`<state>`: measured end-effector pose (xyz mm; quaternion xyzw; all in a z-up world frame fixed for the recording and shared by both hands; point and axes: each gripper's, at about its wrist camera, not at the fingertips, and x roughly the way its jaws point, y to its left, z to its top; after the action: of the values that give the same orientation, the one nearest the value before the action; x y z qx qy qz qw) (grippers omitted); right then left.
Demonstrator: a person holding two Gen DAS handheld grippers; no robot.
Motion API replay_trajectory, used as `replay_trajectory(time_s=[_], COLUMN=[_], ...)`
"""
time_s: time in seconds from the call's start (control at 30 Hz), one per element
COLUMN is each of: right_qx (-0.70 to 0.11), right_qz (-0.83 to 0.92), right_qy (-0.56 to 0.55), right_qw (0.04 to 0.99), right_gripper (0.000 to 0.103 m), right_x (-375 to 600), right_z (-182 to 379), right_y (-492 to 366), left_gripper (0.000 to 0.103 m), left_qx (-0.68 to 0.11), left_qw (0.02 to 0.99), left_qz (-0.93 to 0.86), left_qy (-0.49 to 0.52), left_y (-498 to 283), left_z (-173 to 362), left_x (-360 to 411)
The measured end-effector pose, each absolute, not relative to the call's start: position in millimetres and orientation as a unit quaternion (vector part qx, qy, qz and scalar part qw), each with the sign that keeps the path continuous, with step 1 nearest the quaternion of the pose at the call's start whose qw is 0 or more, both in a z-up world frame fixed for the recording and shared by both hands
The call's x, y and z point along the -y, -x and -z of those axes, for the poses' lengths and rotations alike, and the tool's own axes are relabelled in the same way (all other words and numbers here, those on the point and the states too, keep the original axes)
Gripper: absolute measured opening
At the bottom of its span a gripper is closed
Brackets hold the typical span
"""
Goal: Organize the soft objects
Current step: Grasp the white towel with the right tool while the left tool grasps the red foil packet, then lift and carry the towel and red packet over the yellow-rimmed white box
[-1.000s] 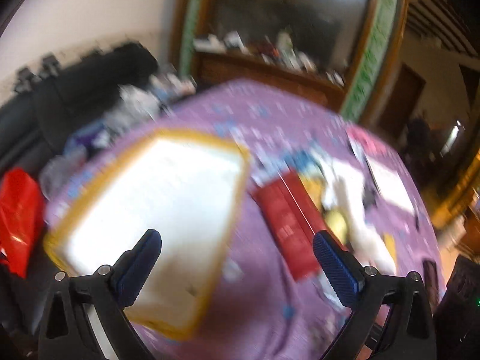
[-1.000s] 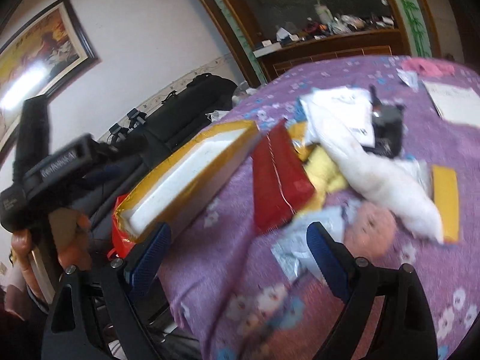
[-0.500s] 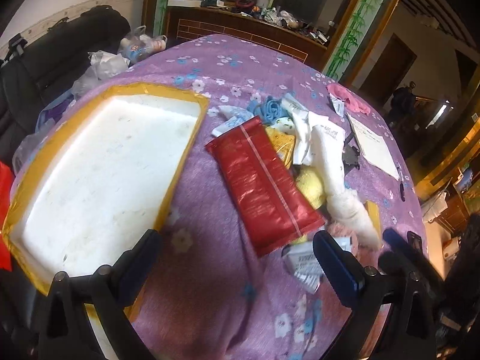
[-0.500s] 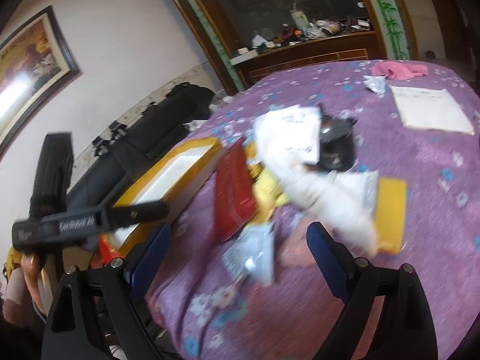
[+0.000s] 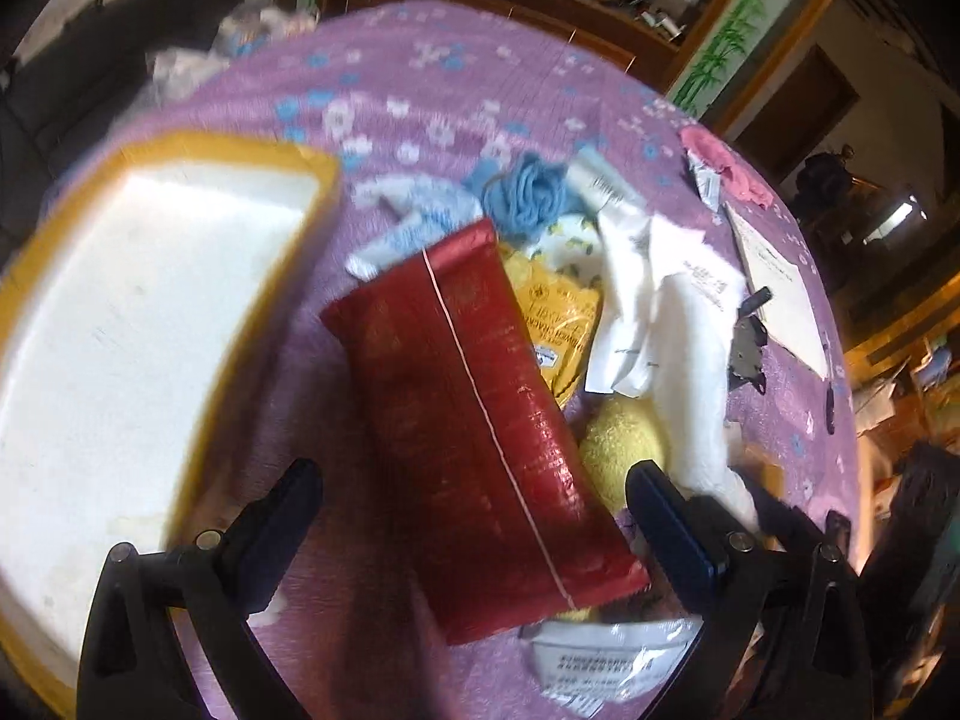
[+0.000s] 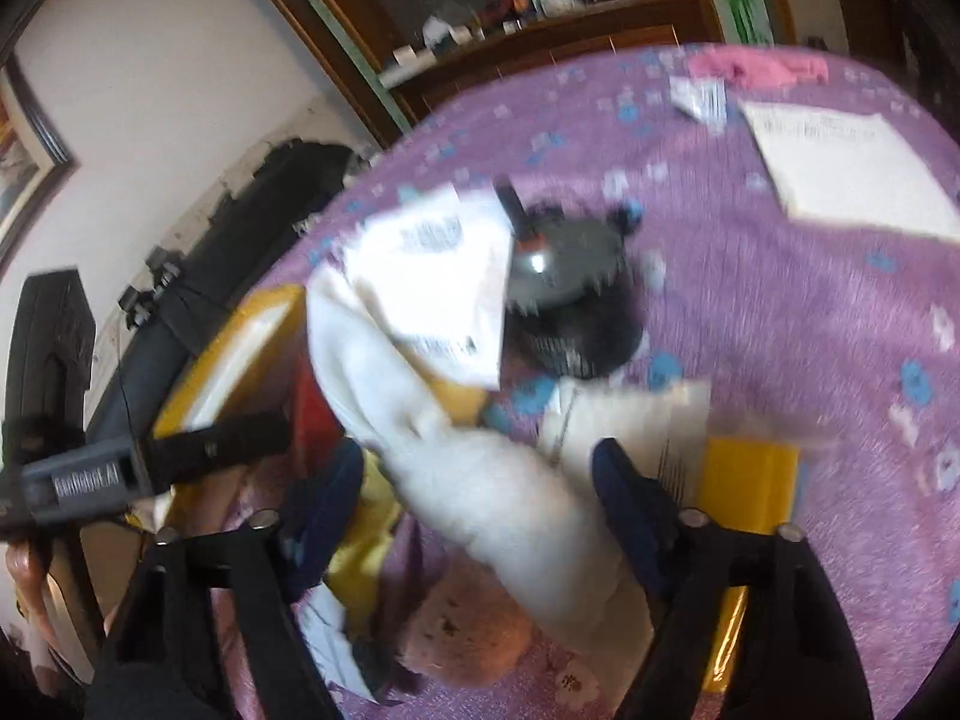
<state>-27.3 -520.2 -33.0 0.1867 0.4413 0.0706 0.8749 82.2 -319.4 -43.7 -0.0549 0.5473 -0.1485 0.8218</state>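
The soft things I am sorting lie heaped on the purple flowered tablecloth point(image 5: 480, 78), mid-frame in both views. In my left wrist view a long red packet point(image 5: 474, 420) runs diagonally from the centre toward the lower right, its lower end lying between my fingers; under its right edge sit a yellow packet point(image 5: 558, 312) and a fuzzy yellow plush point(image 5: 624, 444), with a blue knitted piece point(image 5: 528, 192) just above its top end. My left gripper point(image 5: 474, 516) stands wide apart, pads clear of the packet on both sides, holding nothing. A long white plush point(image 6: 480, 480) crosses the lower centre of my right wrist view, and my right gripper point(image 6: 480, 498) straddles it; its jaws have just been closing, yet I see the blue pads spread on either side of the plush, not pressing it. A pinkish plush point(image 6: 468, 636) lies just below it at the bottom centre. White printed bags point(image 6: 444, 276) overlap the plush's upper end, touching a dark round object point(image 6: 570, 294) at centre. The yellow-rimmed white tray point(image 5: 138, 324) fills the left of my left view. A pink cloth point(image 6: 756, 66) and a white paper sheet point(image 6: 852, 162) lie in the upper right, well apart from the heap.
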Motion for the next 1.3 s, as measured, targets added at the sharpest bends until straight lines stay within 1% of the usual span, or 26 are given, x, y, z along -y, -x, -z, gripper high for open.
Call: replay_trajectory(time_s=[0.07,0.13,0.17,0.23,0.27,0.3,0.37,0.57,0.63,0.7,0.87,1.13,1.3], right_qx=[-0.449,-0.450,-0.448,-0.445,-0.441,-0.437,-0.423,-0.406,-0.400,-0.392,-0.373,-0.370,-0.348], right_qz=[-0.058,-0.050,-0.054,-0.058,-0.058,-0.059,-0.069,-0.076,-0.081,-0.087,-0.091,-0.077,-0.086], right_qy=[-0.153,-0.131,-0.130,-0.132,-0.133,-0.135,-0.146,-0.164,-0.169,-0.174,-0.191,-0.195,-0.200], right_qw=[0.879,0.882,0.883,0.884,0.886,0.887,0.892,0.896,0.897,0.899,0.903,0.905,0.912], right_gripper=[0.071,0.060,0.059,0.055,0.054,0.053,0.052,0.052,0.052,0.052,0.052,0.053,0.053], right_x=[510,503,503,501,501,502,501,504,504,505,511,513,512], right_z=[35,33,33,31,30,27,23,22,23,22,19,27,23], right_y=[29,33,35,39,40,43,41,40,41,42,43,40,46], left_gripper=[0.102,0.102,0.101,0.094,0.087,0.084,0.083,0.083,0.075,0.063,0.057,0.057,0.057], left_qx=[-0.538,-0.540,-0.533,-0.530,-0.536,-0.542,-0.542,-0.530,-0.527,-0.522,-0.533,-0.505,-0.489], left_qw=[0.831,0.831,0.836,0.838,0.834,0.829,0.829,0.837,0.839,0.842,0.828,0.838,0.841], left_qz=[0.138,0.134,0.127,0.126,0.133,0.138,0.131,0.131,0.131,0.136,0.155,0.186,0.203], left_qy=[0.027,0.020,0.013,0.004,0.008,0.017,0.036,0.027,0.030,0.033,0.070,0.090,0.112], left_y=[-85,-87,-87,-88,-90,-90,-91,-90,-90,-87,-72,-41,-33], left_z=[47,50,51,51,54,56,57,65,64,60,55,36,15], left_x=[328,331,332,334,335,336,332,337,335,330,309,295,283])
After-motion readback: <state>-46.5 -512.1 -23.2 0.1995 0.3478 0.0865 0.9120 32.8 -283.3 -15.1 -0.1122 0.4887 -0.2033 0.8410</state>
